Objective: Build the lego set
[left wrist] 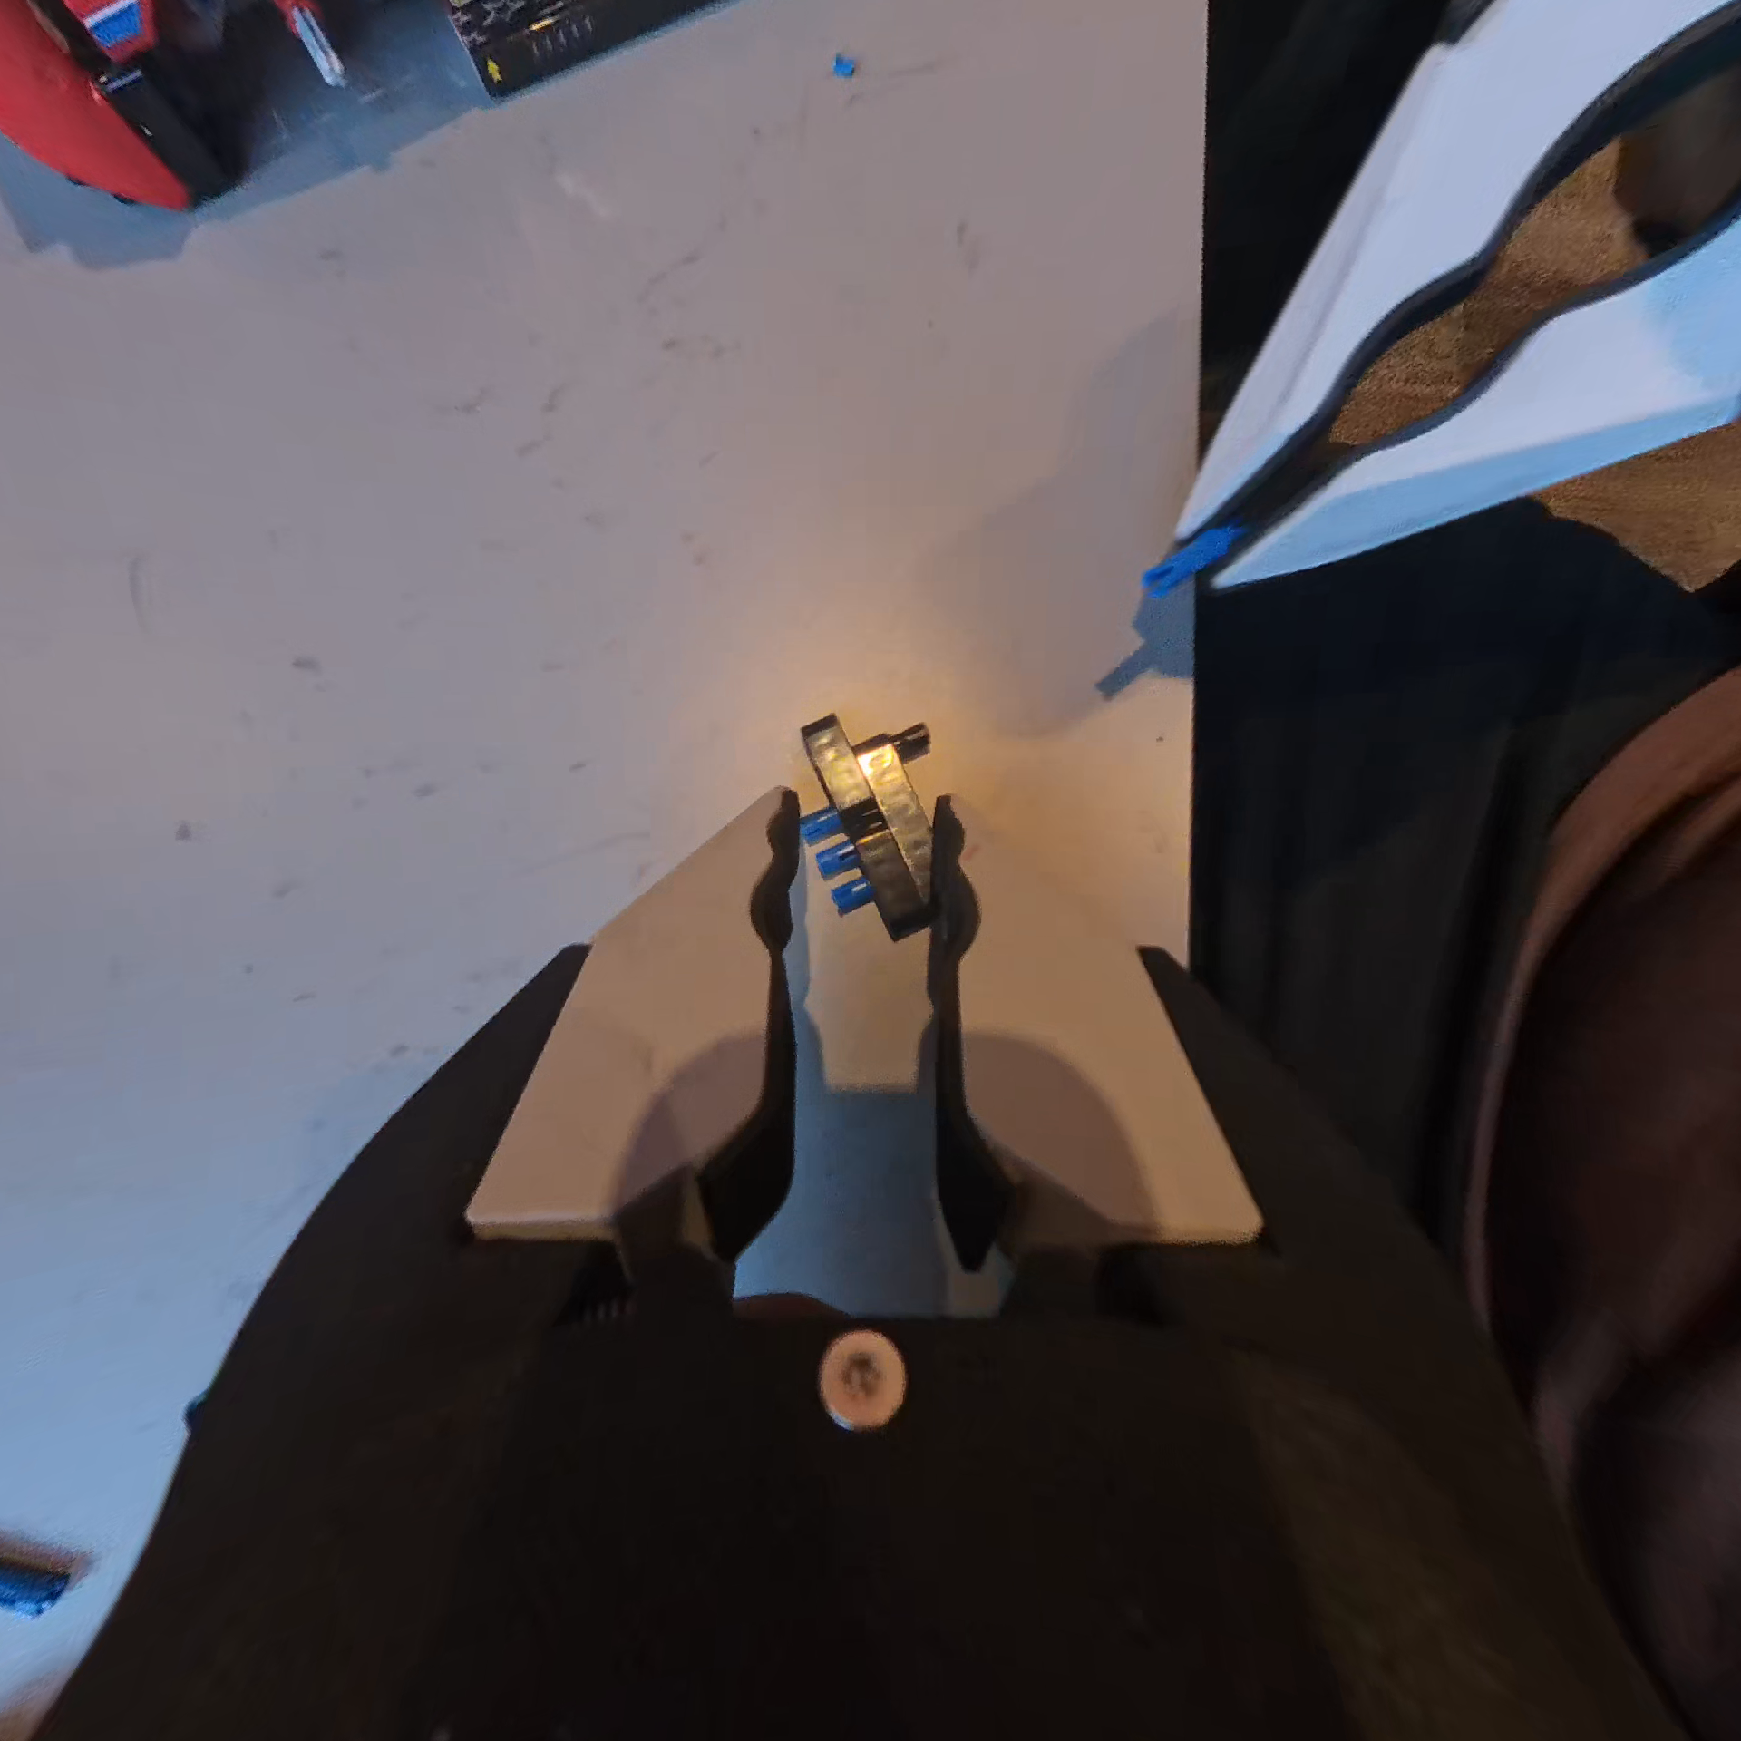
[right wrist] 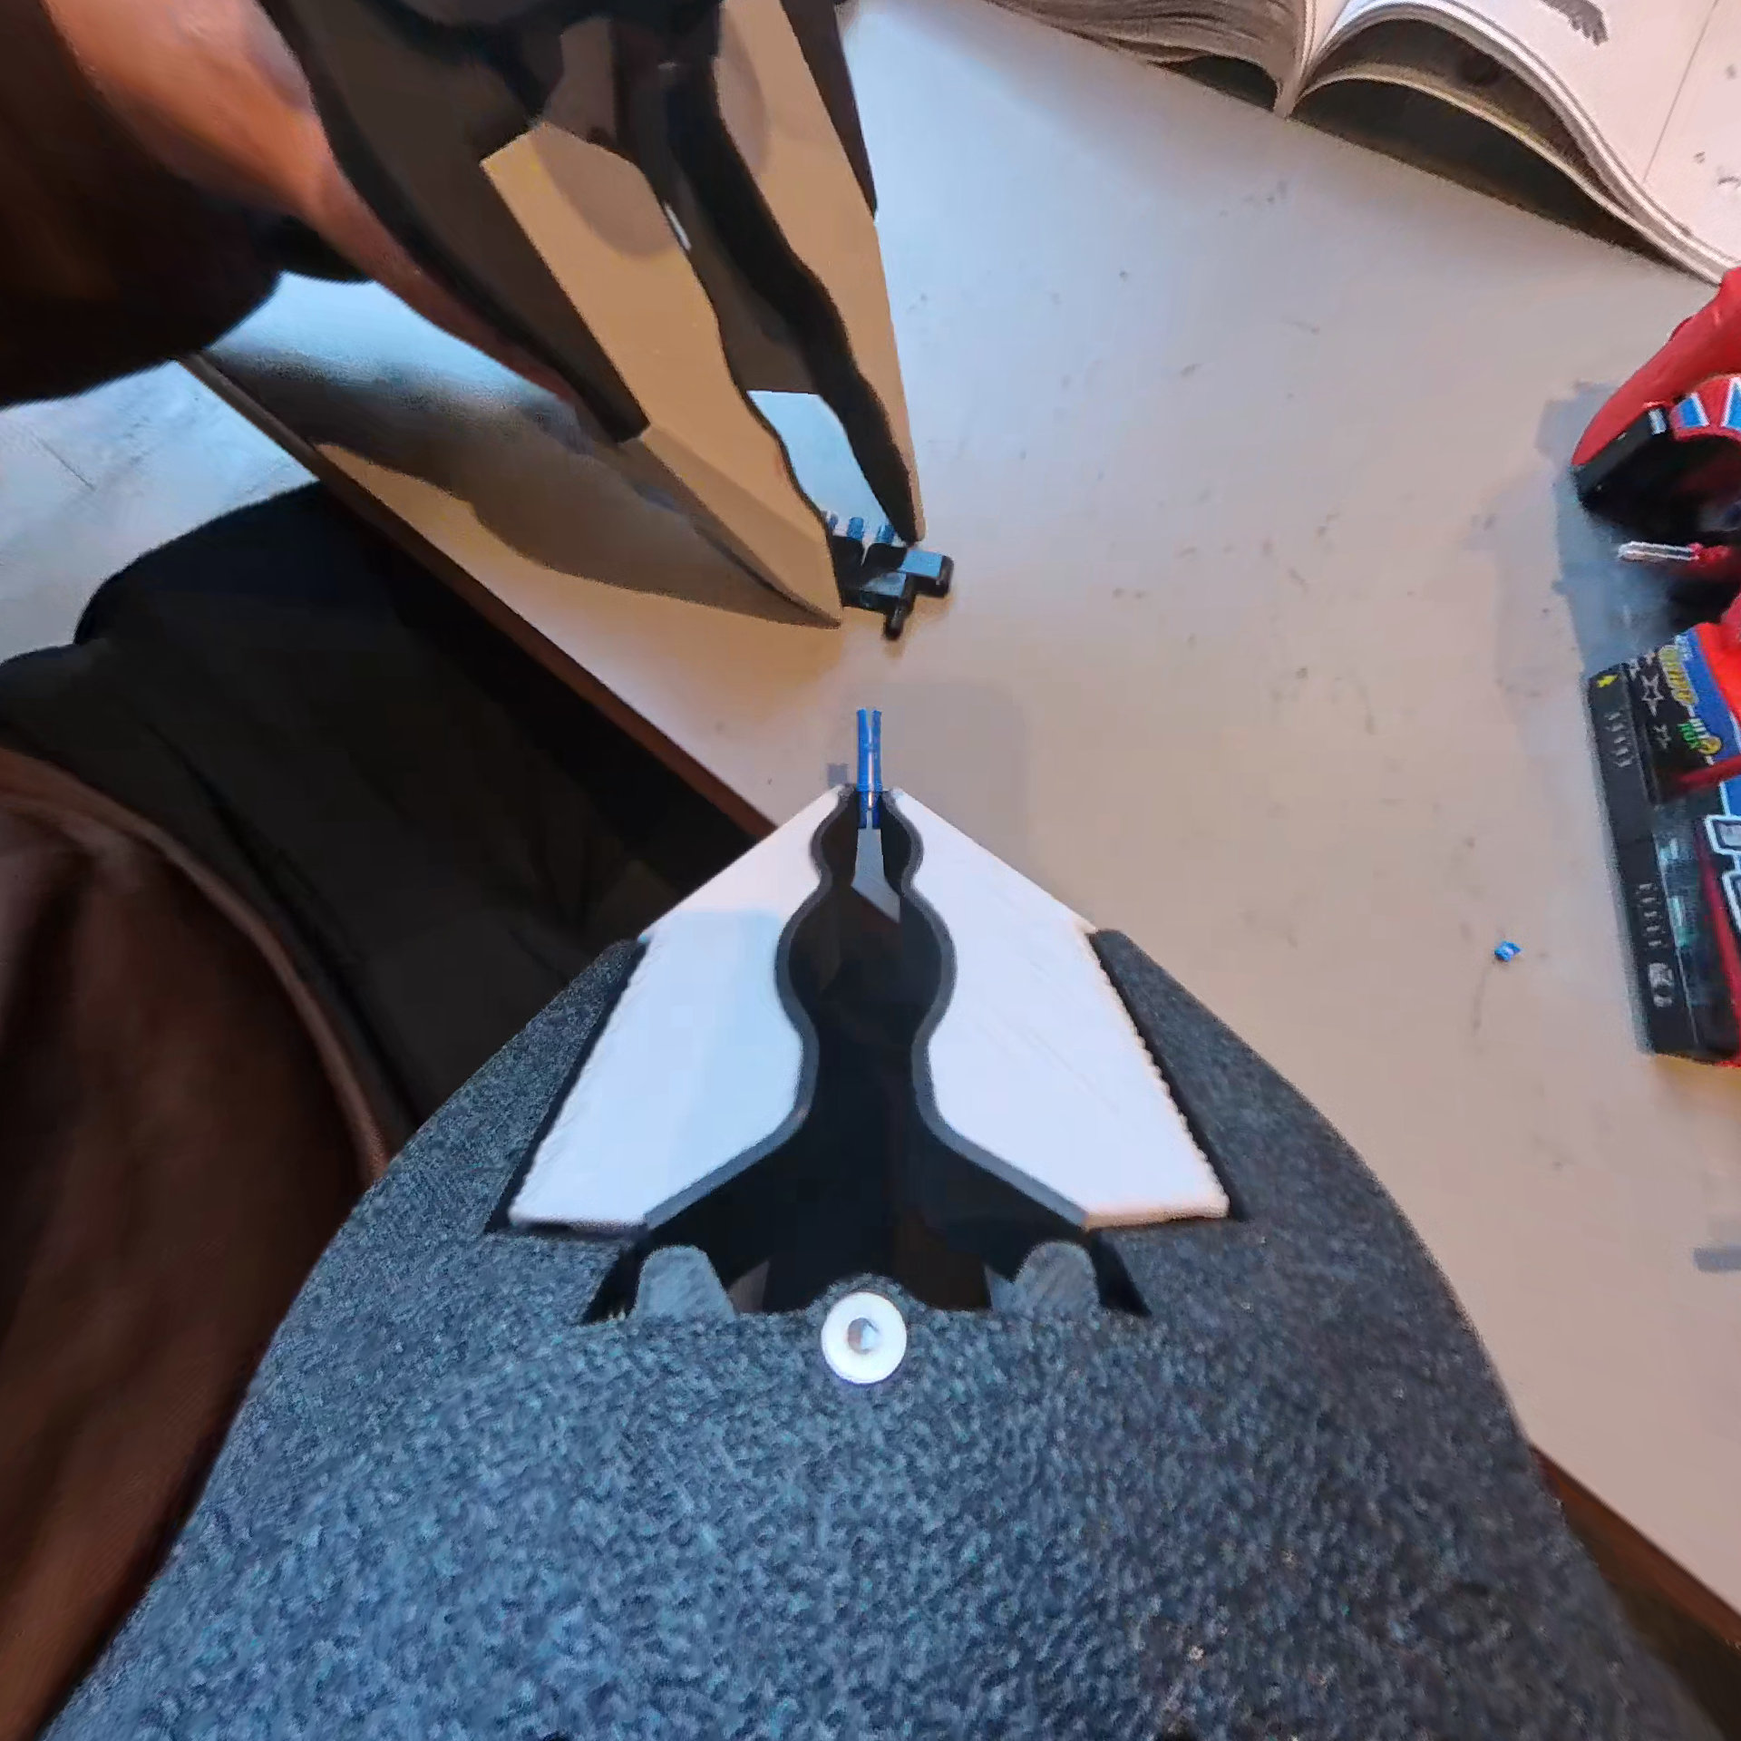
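We see left gripper (left wrist: 867,848) clamped on black beam (left wrist: 871,820) with blue pins (left wrist: 834,857), above table (left wrist: 471,565) | right gripper (right wrist: 869,801) pinching blue pin (right wrist: 869,749), just short of beam

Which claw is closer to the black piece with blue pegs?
Left. The left gripper holds the black beam between its fingers; the right gripper, pinching a blue pin, sits apart.
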`<action>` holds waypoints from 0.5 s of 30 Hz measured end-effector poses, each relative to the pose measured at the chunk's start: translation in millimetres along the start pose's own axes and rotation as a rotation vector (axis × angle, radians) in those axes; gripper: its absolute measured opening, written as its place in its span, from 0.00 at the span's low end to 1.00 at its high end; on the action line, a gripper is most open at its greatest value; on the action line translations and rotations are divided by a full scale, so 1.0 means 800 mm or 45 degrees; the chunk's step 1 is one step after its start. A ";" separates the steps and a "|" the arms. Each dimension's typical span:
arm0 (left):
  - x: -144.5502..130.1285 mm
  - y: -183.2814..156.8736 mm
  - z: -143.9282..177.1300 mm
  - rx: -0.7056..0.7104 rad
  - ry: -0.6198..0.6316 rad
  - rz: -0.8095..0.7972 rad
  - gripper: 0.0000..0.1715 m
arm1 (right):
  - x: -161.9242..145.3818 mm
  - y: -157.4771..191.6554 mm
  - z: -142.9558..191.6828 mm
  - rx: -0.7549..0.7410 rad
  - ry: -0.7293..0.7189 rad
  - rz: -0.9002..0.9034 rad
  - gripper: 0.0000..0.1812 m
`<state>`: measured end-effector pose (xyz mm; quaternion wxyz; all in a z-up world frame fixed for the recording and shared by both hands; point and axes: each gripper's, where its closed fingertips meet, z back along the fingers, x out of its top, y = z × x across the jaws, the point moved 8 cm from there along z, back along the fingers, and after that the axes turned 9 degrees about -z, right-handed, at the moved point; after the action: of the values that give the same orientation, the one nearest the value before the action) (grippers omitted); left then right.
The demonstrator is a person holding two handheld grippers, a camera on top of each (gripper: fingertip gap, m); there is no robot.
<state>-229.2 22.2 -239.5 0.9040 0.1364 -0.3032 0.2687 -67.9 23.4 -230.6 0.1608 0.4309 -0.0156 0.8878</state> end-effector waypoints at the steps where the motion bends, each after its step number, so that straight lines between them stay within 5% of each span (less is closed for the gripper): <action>1: 0.000 -0.001 0.000 0.003 -0.010 0.001 0.15 | 0.001 -0.002 -0.004 -0.011 0.012 -0.001 0.02; 9: 0.000 -0.016 -0.003 -0.078 -0.096 -0.057 0.15 | 0.010 0.002 -0.015 -0.009 0.153 0.006 0.02; 15: 0.011 -0.029 -0.010 -0.167 -0.094 -0.191 0.15 | -0.002 -0.002 -0.007 0.104 0.210 -0.256 0.02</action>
<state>-206.2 9.9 -241.7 0.9167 0.1090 -0.3423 0.1746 -70.7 25.3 -235.2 0.2321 0.3622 0.0771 0.8995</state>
